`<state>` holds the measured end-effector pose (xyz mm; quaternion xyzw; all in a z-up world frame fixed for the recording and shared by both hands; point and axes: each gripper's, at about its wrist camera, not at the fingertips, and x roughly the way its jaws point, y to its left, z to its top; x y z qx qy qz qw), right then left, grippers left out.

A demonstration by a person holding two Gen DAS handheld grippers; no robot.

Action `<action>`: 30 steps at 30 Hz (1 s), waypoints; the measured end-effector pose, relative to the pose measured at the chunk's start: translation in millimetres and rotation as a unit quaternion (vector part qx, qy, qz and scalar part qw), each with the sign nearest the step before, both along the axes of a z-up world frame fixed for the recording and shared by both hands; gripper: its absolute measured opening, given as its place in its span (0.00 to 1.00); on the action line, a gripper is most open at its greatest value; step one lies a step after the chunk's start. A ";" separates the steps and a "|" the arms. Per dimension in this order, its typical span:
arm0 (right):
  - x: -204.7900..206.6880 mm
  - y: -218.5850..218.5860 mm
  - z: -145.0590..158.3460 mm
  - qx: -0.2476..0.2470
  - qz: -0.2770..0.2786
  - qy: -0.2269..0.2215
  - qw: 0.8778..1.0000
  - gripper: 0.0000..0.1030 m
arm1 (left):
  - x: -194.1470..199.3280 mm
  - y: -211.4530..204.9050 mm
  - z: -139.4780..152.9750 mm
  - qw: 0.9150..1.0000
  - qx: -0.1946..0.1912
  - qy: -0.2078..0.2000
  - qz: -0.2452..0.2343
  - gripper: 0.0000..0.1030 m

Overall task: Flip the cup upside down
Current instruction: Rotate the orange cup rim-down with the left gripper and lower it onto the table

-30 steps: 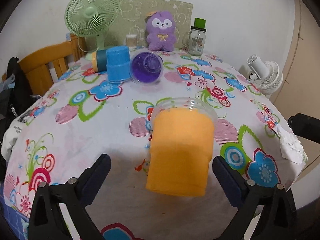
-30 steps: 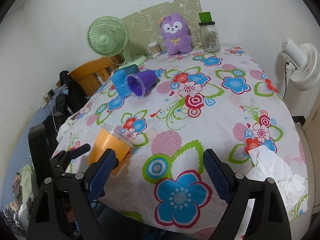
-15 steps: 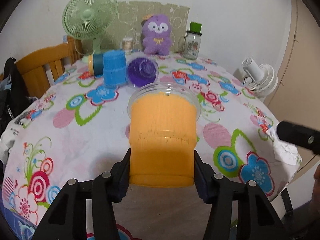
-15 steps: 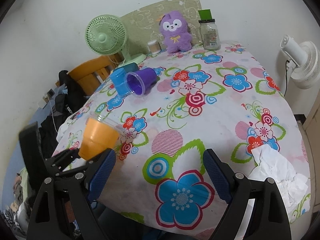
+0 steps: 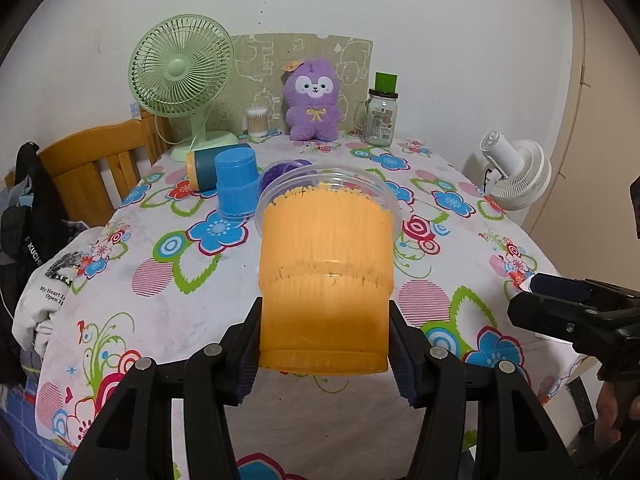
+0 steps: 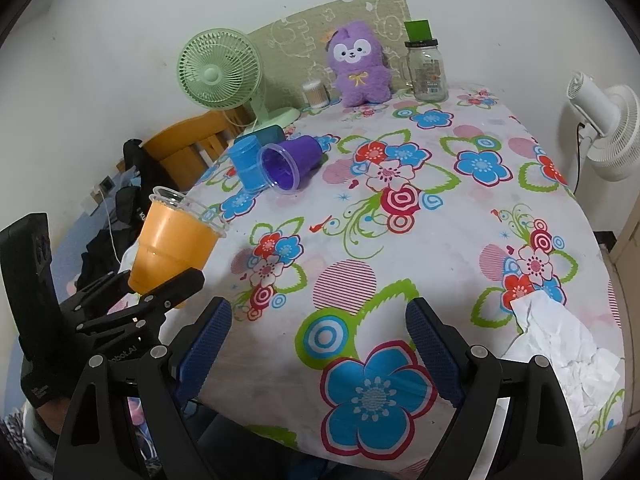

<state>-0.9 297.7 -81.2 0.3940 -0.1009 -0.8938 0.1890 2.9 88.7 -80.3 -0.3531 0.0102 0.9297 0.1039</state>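
My left gripper (image 5: 324,348) is shut on the base of an orange cup (image 5: 325,276) with a clear plastic rim. It holds the cup upright, mouth up, above the near left part of the flowered table (image 5: 132,280). In the right wrist view the orange cup (image 6: 172,244) hangs in the air off the table's left edge, gripped by my left gripper (image 6: 160,292). My right gripper (image 6: 320,344) is open and empty over the table's near edge.
A blue cup (image 6: 250,164) stands upside down beside a purple cup (image 6: 290,162) lying on its side. A green fan (image 6: 220,72), purple plush (image 6: 360,64) and glass jar (image 6: 428,68) stand at the back. Crumpled tissue (image 6: 560,344) lies near right. A wooden chair (image 5: 100,160) stands left.
My left gripper closed on the orange cup's base and lifted it off the table, upright. The right gripper stayed open and nearly still.
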 end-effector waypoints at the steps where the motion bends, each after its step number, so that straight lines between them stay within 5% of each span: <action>1: -0.2 0.1 -0.1 0.000 0.001 0.000 1.000 0.88 | 0.1 0.0 0.2 1.000 -0.001 -0.001 0.000 0.56; 30: -5.6 -8.5 -2.2 0.001 0.013 -0.004 1.000 0.88 | 3.6 -2.5 9.1 1.000 -0.011 0.004 -0.007 0.57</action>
